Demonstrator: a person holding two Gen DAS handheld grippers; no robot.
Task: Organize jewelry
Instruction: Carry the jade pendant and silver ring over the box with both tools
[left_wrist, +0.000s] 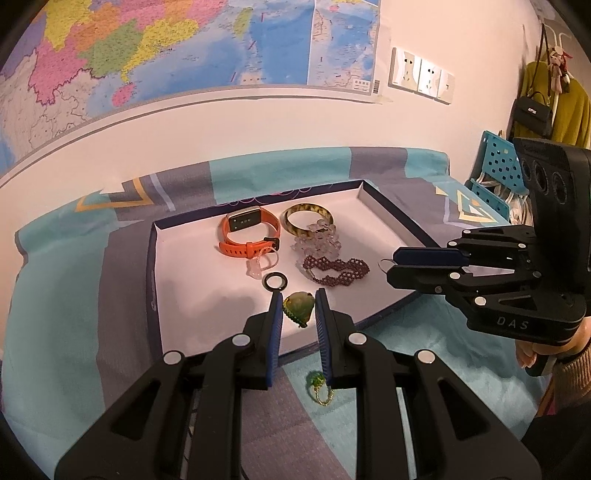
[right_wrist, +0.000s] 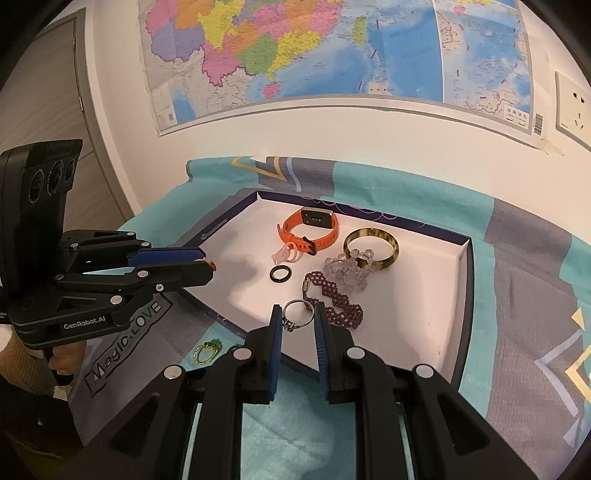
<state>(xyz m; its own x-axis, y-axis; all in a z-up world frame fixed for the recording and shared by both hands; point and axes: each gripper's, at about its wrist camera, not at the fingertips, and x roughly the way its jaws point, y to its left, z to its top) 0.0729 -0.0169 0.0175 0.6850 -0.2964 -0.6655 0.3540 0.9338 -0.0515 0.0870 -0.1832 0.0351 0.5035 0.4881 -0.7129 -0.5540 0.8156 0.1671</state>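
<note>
Your left tongs (left_wrist: 299, 301) grasp a green pendant (left_wrist: 300, 306); right tongs (right_wrist: 298, 314), body marked "DAS", grasp a silver ring (right_wrist: 295, 314). Cloth beside left tongs reads "Magic.LOVE" (right_wrist: 127, 338); its body reads "GenRobot.AI".

2 wrist cams, angled down, share tray (left_wrist: 388, 206).

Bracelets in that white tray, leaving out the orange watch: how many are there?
3. A tortoiseshell bangle at the far side, a clear crystal bead bracelet overlapping its near rim, and a dark purple beaded bracelet nearer the camera. None seems hidden.
</note>
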